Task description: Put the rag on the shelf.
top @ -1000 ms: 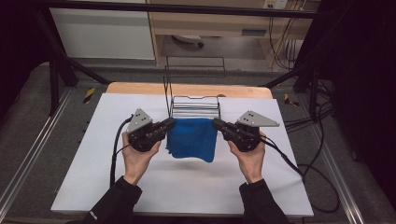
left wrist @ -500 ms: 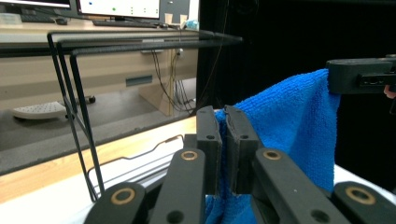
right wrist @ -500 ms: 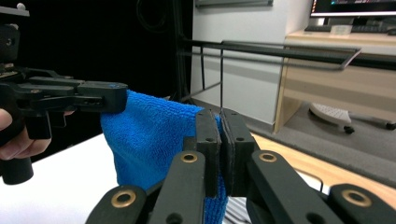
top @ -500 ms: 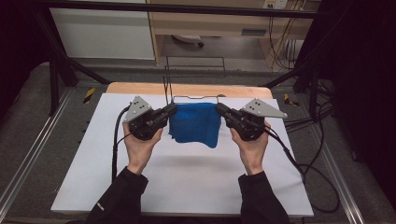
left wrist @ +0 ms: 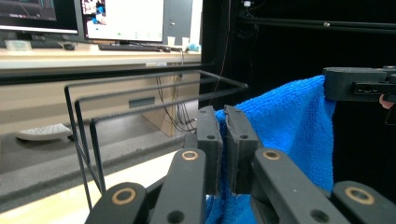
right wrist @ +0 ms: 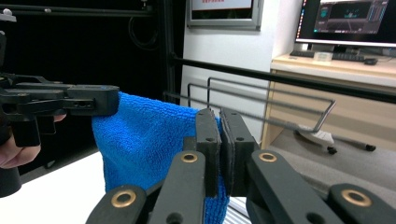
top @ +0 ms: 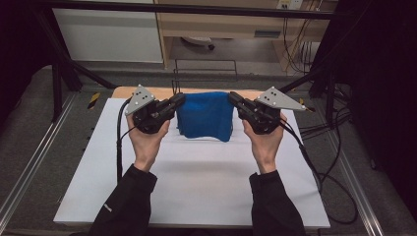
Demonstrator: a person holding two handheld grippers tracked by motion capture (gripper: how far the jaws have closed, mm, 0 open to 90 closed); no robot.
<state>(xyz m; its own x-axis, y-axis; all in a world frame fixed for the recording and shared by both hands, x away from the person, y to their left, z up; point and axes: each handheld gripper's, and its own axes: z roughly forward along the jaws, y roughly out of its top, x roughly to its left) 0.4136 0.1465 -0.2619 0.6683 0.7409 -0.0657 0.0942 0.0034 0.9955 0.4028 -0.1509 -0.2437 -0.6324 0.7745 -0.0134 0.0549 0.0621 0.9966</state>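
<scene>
- Where the high view looks down, the white table (top: 196,191) is the largest item, a pale wooden strip showing along its far edge.
- Beyond that far edge, a black wire rack (top: 204,73) stands upright; the left gripper view (left wrist: 140,93) shows 3 thin horizontal bars on it, and the right gripper view (right wrist: 261,100) shows them ending in a bent corner.
- Blue towel (top: 205,116): held up clear of the table near its far edge, stretched between the 2 grippers, top edge taut and roughly level, body hanging down in folds. It sits on the near side of the rack; whether it touches the bars cannot be told.
- Left gripper (top: 178,100): held in the person's left hand, jaws pressed together on the towel's left top corner; in its own view (left wrist: 223,122) blue cloth is pinched between the pads and hangs below them.
- Right gripper (top: 232,97): held in the person's right hand, jaws clamped on the towel's right top corner; in its own view (right wrist: 219,123) the cloth runs from the closed pads across to the other gripper.
- Both grippers are at about the same height, well apart, with the towel spanning the gap.
</scene>
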